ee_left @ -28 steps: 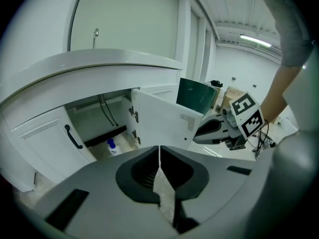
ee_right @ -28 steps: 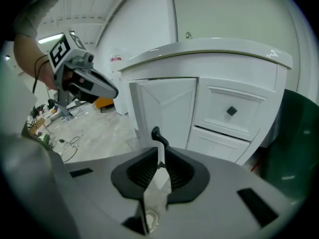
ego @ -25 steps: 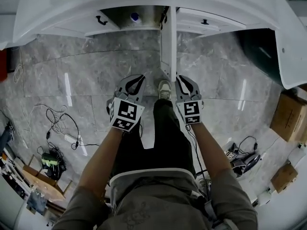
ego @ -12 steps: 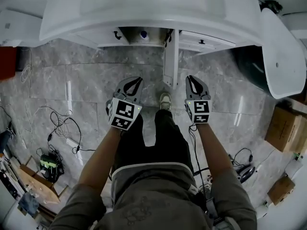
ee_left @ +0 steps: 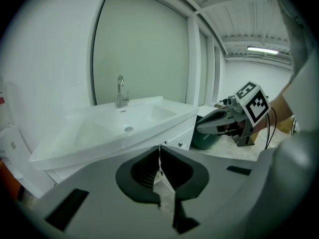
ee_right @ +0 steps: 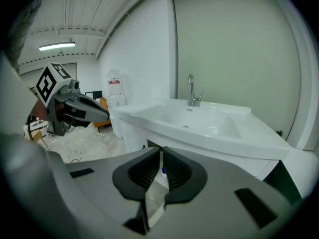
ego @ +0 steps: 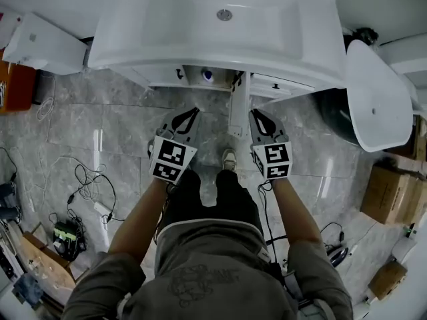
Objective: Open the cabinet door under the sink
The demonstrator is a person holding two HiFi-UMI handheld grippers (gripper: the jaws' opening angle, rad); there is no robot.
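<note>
The white sink (ego: 220,19) tops a white cabinet. One cabinet door (ego: 238,109) stands swung out toward me, seen edge-on, and the dark opening beside it shows a small blue object (ego: 207,76). My left gripper (ego: 193,112) hangs left of the door, shut and holding nothing. On the door's right, apart from it, my right gripper (ego: 253,113) is also shut and holding nothing. In the left gripper view the shut left gripper (ee_left: 159,151) points at the sink (ee_left: 119,128), with the right gripper (ee_left: 202,126) beyond. In the right gripper view the right gripper (ee_right: 160,152) faces the sink (ee_right: 199,121).
A dark bin (ego: 333,115) with a raised white lid (ego: 373,105) stands right of the cabinet. Cardboard boxes (ego: 387,192) lie further right. Cables (ego: 87,179) trail over the grey floor at left. A white box (ego: 43,42) sits left of the sink. My shoe (ego: 229,159) is below the door.
The view has shifted so the whole basin now shows. Both grippers have lifted toward the cabinet, staying shut on either side of the open door.
</note>
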